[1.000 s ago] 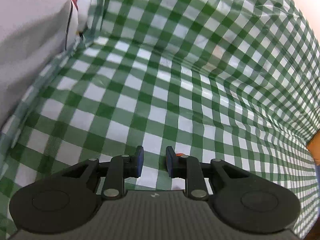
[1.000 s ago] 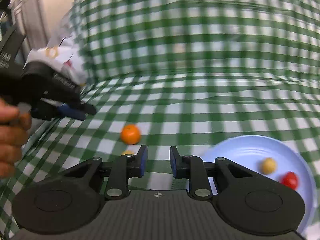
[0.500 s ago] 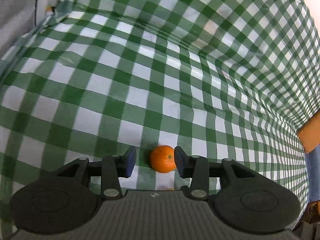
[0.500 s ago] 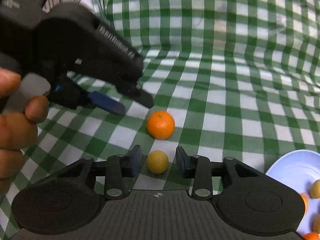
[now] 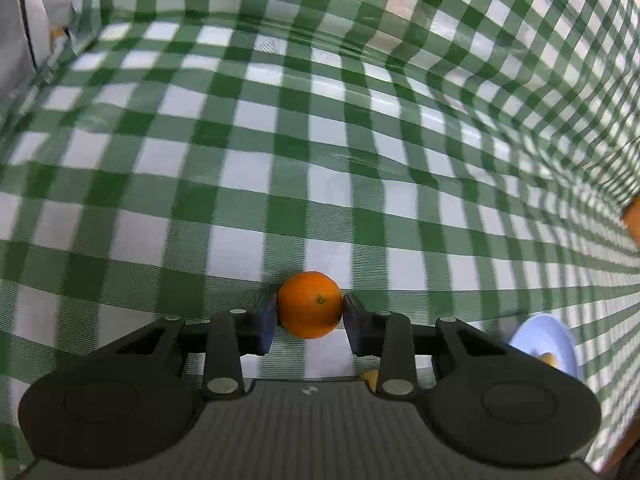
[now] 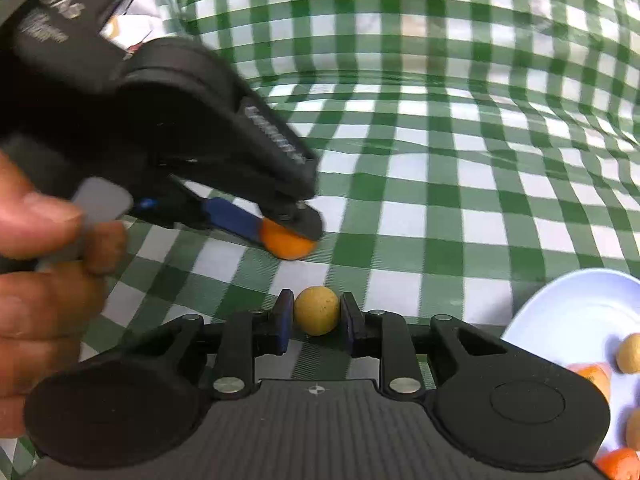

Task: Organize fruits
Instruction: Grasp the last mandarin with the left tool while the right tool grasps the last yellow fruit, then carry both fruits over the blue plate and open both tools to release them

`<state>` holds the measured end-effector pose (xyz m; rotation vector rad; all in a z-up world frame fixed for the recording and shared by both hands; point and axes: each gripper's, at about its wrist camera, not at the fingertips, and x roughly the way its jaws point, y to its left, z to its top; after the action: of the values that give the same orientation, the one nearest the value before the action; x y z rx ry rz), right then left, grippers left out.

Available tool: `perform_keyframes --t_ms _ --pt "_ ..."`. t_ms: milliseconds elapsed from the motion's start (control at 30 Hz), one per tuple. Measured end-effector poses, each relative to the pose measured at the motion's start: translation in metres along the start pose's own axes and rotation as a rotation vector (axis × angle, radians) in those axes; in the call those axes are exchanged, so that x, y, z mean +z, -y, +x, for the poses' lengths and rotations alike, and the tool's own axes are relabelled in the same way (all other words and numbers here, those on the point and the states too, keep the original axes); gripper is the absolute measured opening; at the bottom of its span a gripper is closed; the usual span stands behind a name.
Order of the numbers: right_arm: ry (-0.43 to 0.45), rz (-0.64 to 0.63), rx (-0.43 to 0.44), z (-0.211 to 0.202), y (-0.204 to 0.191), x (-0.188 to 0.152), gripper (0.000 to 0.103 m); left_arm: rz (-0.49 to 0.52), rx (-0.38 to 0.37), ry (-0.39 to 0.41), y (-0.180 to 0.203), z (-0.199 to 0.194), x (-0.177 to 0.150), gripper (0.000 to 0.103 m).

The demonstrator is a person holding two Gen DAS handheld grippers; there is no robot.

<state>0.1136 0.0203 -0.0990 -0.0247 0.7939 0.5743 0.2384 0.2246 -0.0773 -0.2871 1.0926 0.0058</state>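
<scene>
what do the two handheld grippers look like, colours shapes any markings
Both are matte black plastic. The right gripper and left gripper each have a ribbed grey-black body, two round discs, silver pivot pins and blue pads on the fingers. Seen from outside, the left one carries blurred white lettering and a grey trigger.

bare checked cloth (image 5: 280, 128) ahead, plate (image 6: 568, 312) rightward (fruit-laden), left gripper (image 6: 280, 224) crowding left

Green-and-white checked cloth (image 5: 248, 168) spread over whole surface, wrinkled and rising in a fold toward 12 o'clock. Grey-white fabric (image 5: 16, 40) bunched at 10 o'clock in left wrist view, pink scrap at its top edge; too cropped to identify. Orange-brown edge (image 5: 633, 220) poking in at 3 o'clock, unidentifiable.
</scene>
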Motion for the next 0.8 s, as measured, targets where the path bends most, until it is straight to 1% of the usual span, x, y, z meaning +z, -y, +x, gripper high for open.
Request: perform_keyframes --t_ms 233,533,600,700,800 --pt "0.009 0.035 -0.009 -0.007 0.001 0.004 0.026 0.073 0.134 0.033 0.001 -0.012 -0.006 0.039" --pt "0.033 0.038 -0.034 -0.024 -0.001 0.010 0.026 0.102 0.166 0.040 -0.003 -0.027 -0.012 0.039" --pt "0.044 0.034 -0.036 -0.030 -0.003 0.014 0.026 0.104 0.167 0.056 0.000 -0.033 -0.009 0.039" --pt "0.065 0.035 -0.043 -0.040 -0.003 0.021 0.026 0.106 0.166 0.101 0.003 -0.048 -0.007 0.039" --pt "0.087 0.059 -0.053 -0.052 0.000 0.024 0.026 0.113 0.187 0.145 0.006 -0.060 -0.011 0.039"
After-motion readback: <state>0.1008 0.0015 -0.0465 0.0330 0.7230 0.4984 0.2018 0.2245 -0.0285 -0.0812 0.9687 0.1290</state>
